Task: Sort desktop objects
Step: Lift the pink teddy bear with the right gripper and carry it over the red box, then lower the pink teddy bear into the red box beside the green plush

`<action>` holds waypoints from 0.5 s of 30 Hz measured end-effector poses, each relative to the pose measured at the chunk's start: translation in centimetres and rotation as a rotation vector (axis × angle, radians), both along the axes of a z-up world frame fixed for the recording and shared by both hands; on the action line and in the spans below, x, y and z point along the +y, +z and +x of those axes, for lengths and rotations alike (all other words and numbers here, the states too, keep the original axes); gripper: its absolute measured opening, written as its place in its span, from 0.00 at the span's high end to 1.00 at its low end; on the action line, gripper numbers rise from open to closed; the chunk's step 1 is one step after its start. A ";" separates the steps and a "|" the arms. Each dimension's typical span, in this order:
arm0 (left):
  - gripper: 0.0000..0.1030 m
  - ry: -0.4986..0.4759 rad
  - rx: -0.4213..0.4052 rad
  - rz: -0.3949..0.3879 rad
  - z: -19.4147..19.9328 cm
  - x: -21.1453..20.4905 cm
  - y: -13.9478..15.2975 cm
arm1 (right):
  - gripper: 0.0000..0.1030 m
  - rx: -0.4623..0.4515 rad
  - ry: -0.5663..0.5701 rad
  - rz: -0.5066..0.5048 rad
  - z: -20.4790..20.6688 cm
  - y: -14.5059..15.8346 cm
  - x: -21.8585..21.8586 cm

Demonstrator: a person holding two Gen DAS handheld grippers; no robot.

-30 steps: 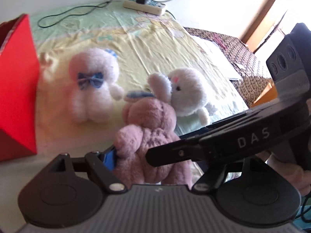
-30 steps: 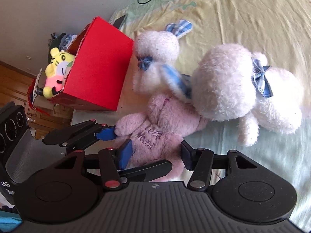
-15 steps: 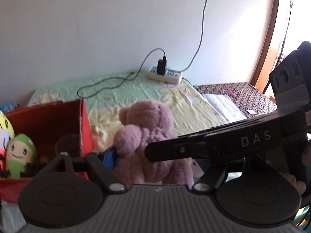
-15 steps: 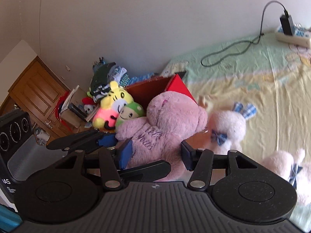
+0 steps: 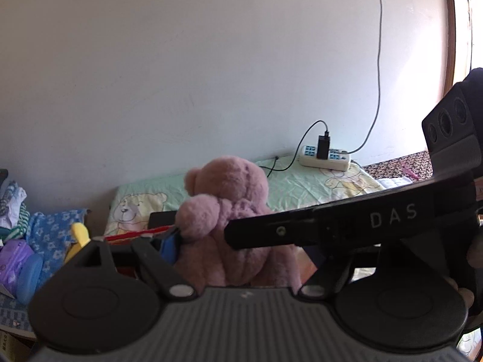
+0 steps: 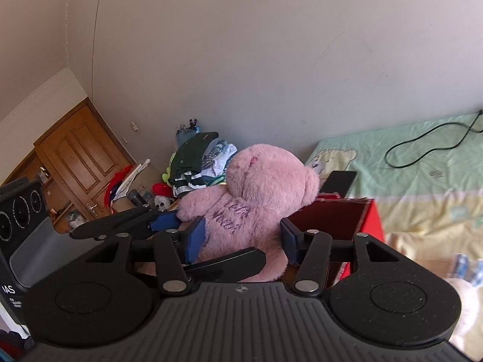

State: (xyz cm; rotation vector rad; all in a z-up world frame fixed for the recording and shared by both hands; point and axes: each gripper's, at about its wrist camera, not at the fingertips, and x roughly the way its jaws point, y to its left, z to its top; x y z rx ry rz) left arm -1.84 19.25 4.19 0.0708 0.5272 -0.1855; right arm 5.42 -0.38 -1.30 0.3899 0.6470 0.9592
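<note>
Pink bear (image 6: 256,199) pinched between both the right hand-held gripper (image 6: 243,238) and left hand-held gripper (image 5: 241,241), lifted over the red box (image 6: 356,220); not dropped yet, probably one white plush (image 6: 459,295) left on bed.

Home bedroom, bed with cartoon sheet (image 6: 422,163), clothes pile (image 6: 196,157), wooden door (image 6: 81,163)

We saw daylight flooding in from the right edge of the left wrist view, blown out to white glare beside the wooden door frame (image 5: 450,30). The wall (image 5: 181,75) was evenly lit, dimming toward the rounded fisheye corners. In the right wrist view the bedsheet (image 6: 422,187) and lower right corner were smeared with blur; straight lines bowed at the edges.
</note>
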 end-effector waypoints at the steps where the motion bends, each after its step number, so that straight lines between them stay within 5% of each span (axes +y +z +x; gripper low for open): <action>1: 0.24 0.012 0.014 -0.001 0.4 0.6 -0.5 | 0.46 0.020 0.006 0.004 0.6 -0.6 0.7; 6: 0.24 0.069 0.082 0.047 2.2 2.8 -3.7 | 0.46 0.140 0.026 0.000 2.3 -3.8 3.7; 15: 0.24 0.089 0.183 0.108 3.5 4.4 -6.8 | 0.44 0.225 0.022 -0.069 3.0 -5.8 6.4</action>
